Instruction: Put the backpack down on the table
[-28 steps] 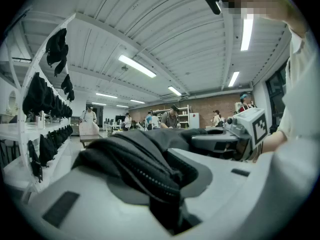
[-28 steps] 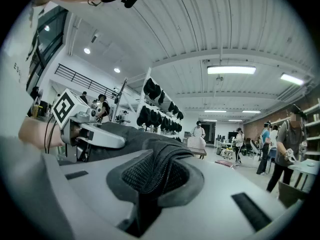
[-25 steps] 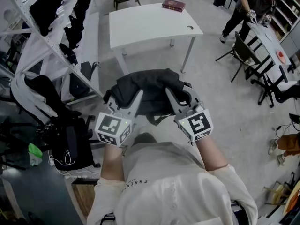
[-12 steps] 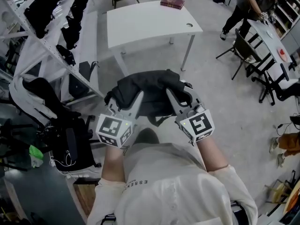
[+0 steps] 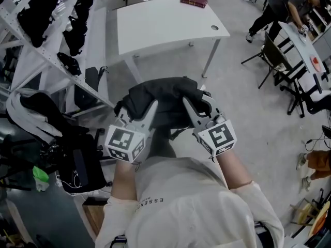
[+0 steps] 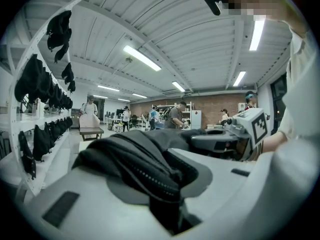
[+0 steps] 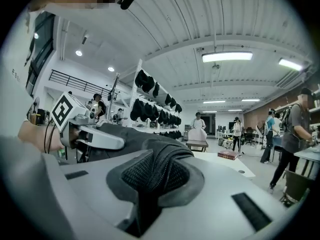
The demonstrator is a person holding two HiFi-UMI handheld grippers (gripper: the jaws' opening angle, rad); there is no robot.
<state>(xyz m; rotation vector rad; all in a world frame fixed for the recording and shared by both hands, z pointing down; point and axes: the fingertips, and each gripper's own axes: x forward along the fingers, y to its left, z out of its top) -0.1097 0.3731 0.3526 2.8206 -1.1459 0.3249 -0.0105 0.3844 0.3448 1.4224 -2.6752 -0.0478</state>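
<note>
A dark grey backpack (image 5: 163,98) hangs in the air between both grippers, in front of my chest and short of the white table (image 5: 155,27). My left gripper (image 5: 150,109) is shut on a zippered fold of the backpack (image 6: 142,166) at its left side. At the right side, my right gripper (image 5: 189,105) is shut on a mesh padded part of the backpack (image 7: 155,174). Each gripper view shows the other gripper across the bag: the right gripper (image 6: 227,140) and the left gripper (image 7: 95,136). The bag's underside is hidden.
A red book (image 5: 194,0) lies at the table's far right corner, near a round cable hole (image 5: 215,28). A white rack (image 5: 46,50) hung with dark bags runs along the left. Chairs (image 5: 279,68) and a person (image 5: 282,9) are at the right, by another table.
Both grippers have carried the backpack a little forward toward the white table. Neither grip has changed.
</note>
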